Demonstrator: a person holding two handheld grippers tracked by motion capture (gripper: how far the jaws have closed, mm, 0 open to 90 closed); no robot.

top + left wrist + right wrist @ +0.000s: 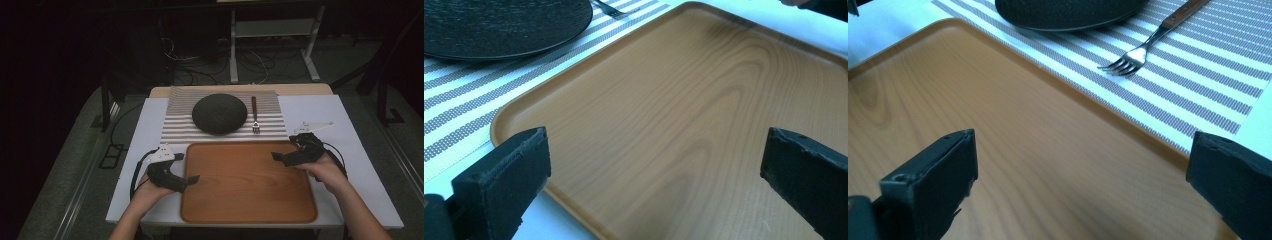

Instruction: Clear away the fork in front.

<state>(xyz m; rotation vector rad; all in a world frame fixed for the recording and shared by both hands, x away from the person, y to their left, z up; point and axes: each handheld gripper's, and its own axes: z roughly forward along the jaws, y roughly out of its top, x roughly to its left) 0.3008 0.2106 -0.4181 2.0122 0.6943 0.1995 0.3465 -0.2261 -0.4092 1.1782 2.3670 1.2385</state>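
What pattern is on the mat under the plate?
Grey and white stripes on the mat, clearest in the right gripper view.

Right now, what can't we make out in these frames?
- Plate: in the high view, too dark to tell whether anything is on it; in both gripper views, cut by the top edge.
- Fork handle end: in the right gripper view, cut by the top edge.
- Room behind the table: dark.

Wooden tray [248, 210] lies flat at the near edge, nothing on it, rounded corners and a low raised rim. At its 12 o'clock there's a striped placemat [176, 125] with a dark round plate [219, 113], probably textured, on it. A fork [255, 116] lies at the plate's 3 o'clock, tines toward the tray.
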